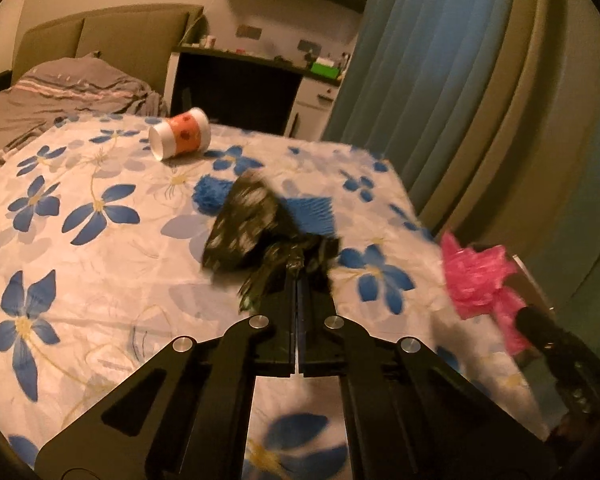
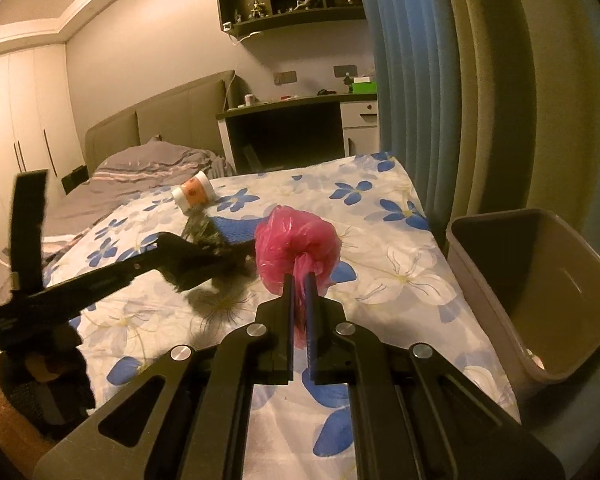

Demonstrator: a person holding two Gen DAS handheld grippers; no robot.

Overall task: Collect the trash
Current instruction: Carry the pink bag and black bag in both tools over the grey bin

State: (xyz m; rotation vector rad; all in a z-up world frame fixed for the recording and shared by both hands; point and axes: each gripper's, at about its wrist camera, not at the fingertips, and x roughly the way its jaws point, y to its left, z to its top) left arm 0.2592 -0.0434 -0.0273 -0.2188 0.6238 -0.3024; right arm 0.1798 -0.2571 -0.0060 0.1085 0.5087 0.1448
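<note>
My left gripper (image 1: 299, 268) is shut on a crumpled black plastic bag (image 1: 246, 228) and holds it above the flowered bedsheet (image 1: 100, 264). My right gripper (image 2: 299, 278) is shut on a crumpled pink plastic bag (image 2: 298, 242), which also shows in the left wrist view (image 1: 478, 276). The left gripper with the black bag (image 2: 204, 232) shows in the right wrist view, left of the pink bag. An orange and white paper cup (image 1: 180, 138) lies on its side at the far end of the sheet. A grey bin (image 2: 540, 292) stands open at the bed's right edge.
A blue fluffy cloth (image 1: 312, 216) lies on the sheet behind the black bag. Blue and beige curtains (image 1: 440, 80) hang on the right. A desk (image 2: 300, 108) and a headboard (image 2: 160, 120) stand beyond the bed.
</note>
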